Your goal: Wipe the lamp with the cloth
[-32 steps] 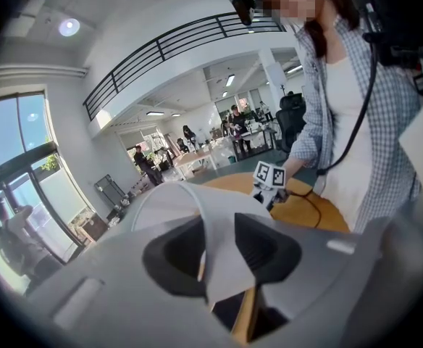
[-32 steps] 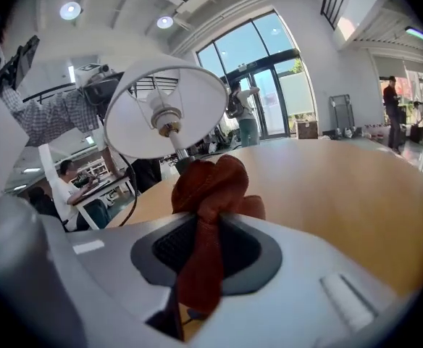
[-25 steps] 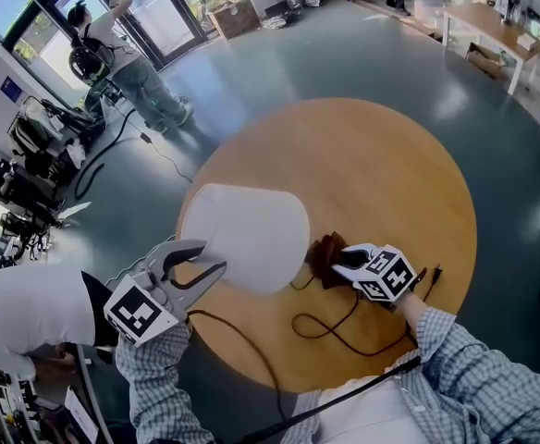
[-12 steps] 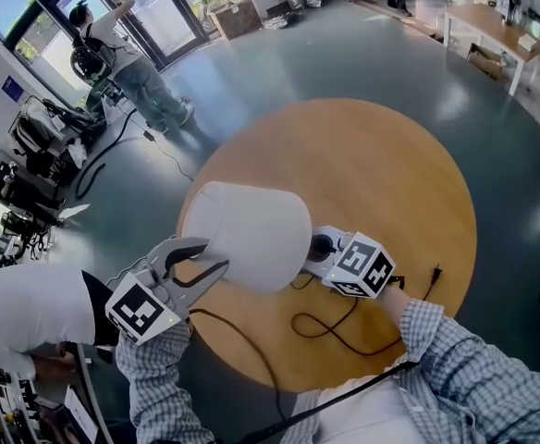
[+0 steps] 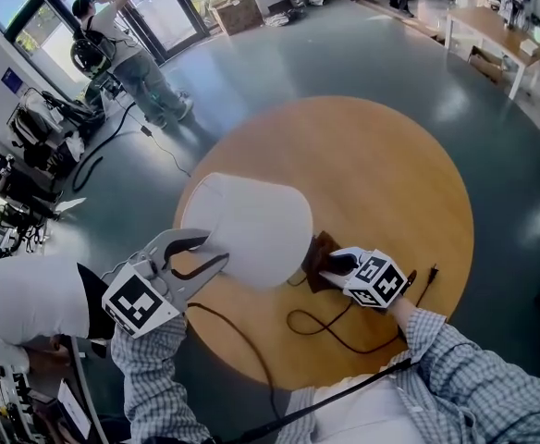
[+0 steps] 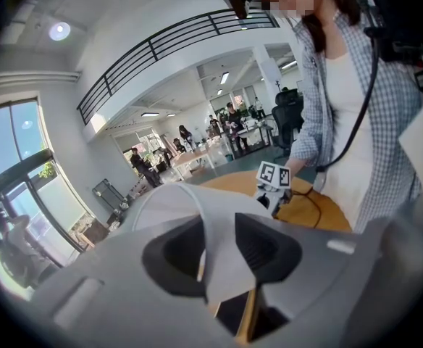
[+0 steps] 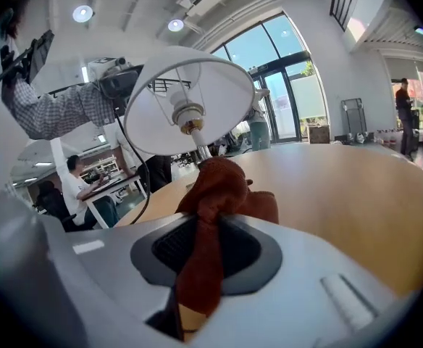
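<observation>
Lamp point(image 5: 251, 234) first: it stands on the round table point(image 5: 372, 155), and your left gripper point(image 5: 213, 252) is clamped on the wall of its white shade at the rim, as it was a second ago. In the left gripper view the shade wall point(image 6: 219, 245) runs straight between the pads.

What changed is on the other side of the lamp. Your right gripper point(image 5: 330, 265), closed tight on a bunched rust-brown cloth point(image 5: 318, 257), went in under the shade's lower edge half a second ago and has now drawn back out. The cloth shows again, just beside the shade. I read that as one short stroke done at the lower rim on that side. Most of the shade and the stem are likely still unwiped.

From the right gripper view, the cloth point(image 7: 222, 187) points up at the open underside of the shade and the bulb socket point(image 7: 187, 118).

For room, the table edge curves close by the lamp on the left gripper's side, so don't push the lamp that way. The black cord point(image 5: 330, 326) loops on the table on your side of the lamp, below the right gripper; keep the cloth from snagging it. Beyond the lamp, away from you, the tabletop is broad and bare.
</observation>
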`<act>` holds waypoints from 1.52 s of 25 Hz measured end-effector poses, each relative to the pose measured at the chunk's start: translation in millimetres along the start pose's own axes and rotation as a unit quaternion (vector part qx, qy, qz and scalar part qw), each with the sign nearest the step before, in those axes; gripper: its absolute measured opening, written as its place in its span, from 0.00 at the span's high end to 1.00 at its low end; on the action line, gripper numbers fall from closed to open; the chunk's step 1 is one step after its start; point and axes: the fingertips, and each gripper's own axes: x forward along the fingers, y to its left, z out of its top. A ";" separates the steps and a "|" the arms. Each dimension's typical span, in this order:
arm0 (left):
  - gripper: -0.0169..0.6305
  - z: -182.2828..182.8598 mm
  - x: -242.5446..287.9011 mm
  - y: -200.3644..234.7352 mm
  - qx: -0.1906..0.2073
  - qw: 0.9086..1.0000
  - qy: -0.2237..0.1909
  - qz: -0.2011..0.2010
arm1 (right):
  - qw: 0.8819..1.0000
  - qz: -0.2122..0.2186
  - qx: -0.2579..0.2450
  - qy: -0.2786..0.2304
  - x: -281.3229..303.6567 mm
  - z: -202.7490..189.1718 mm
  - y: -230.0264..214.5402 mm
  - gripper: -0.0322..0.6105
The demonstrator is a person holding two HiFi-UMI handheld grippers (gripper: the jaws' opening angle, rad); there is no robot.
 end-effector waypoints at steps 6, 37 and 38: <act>0.78 9.2 9.9 -1.3 0.023 1.000 0.009 -0.010 | 0.999 -0.018 0.033 -0.028 -38.8 -0.7 -4.7 0.81; 0.75 65.4 63.4 -78.9 0.218 0.969 0.100 -0.052 | 0.971 -0.104 -0.015 0.216 -64.7 -121.1 -18.0 0.79; 0.75 65.2 63.9 -79.3 0.220 0.969 0.099 -0.048 | 0.970 -0.104 -0.018 0.220 -62.4 -122.9 -17.9 0.79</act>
